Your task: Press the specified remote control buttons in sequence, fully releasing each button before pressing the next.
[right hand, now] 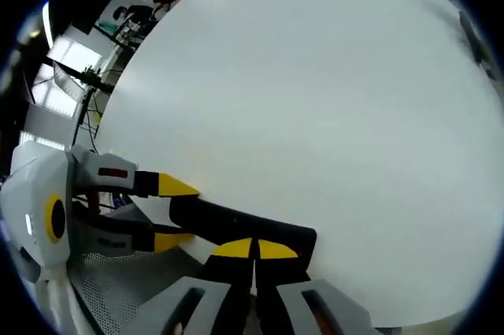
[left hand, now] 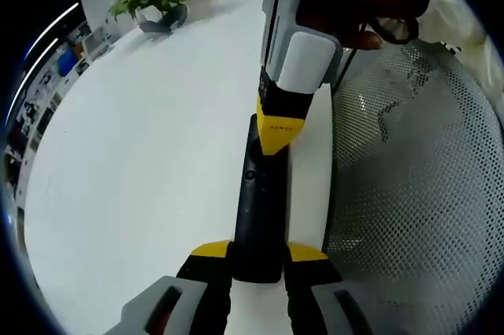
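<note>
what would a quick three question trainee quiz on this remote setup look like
1. True or false: the left tongs grip one end of the long black plastic remote control.
2. Which describes the right tongs?
A. wide open above the round white table
B. closed, tips down on the remote
C. holding the green potted plant
3. Fill in: beside the table edge sits a chair of white ____ material.

Key: 1 true; 2 B; 3 mesh
</note>
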Demonstrator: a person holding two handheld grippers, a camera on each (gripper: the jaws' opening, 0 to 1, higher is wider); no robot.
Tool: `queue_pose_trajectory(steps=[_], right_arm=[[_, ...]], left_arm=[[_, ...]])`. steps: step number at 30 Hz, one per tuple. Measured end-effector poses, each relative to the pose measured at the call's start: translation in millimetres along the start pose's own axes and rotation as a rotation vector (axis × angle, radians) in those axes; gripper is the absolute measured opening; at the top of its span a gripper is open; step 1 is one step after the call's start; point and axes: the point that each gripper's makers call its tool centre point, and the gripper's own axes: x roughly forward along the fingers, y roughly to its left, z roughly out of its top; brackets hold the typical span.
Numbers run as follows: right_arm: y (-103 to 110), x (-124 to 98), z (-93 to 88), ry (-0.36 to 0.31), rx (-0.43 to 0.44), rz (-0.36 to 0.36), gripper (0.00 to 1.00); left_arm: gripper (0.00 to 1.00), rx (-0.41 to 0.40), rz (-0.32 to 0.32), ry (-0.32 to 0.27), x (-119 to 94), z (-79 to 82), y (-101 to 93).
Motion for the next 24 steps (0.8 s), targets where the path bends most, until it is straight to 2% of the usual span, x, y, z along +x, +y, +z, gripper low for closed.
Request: queue_pose_trajectory(steps=[7,10,15,24], right_arm=[[3.4,-1.8,-0.4,-0.005,0.007,-0.019,0.00],[5.5,-2.2,4.9,-0.034,0.001,-0.028,0.00],[15.7,1.3,10.3,-0.017,-0.023,-0.014,0.00],[20.8,7.8,16.3,-0.002,-0.029,0.005,0.00]], left_arm=[[0.25,0.002,-0.002,0.000,-0.2,-0.1,0.4],[0.25,-0.003,-0.003,-0.008,-0.3,0.0,0.8],[0.25,-0.005,-0.002,-0.012,0.0,0.9,0.8],[0.25,-0.015,0.000,-0.029,0.1,1.3,1.3]])
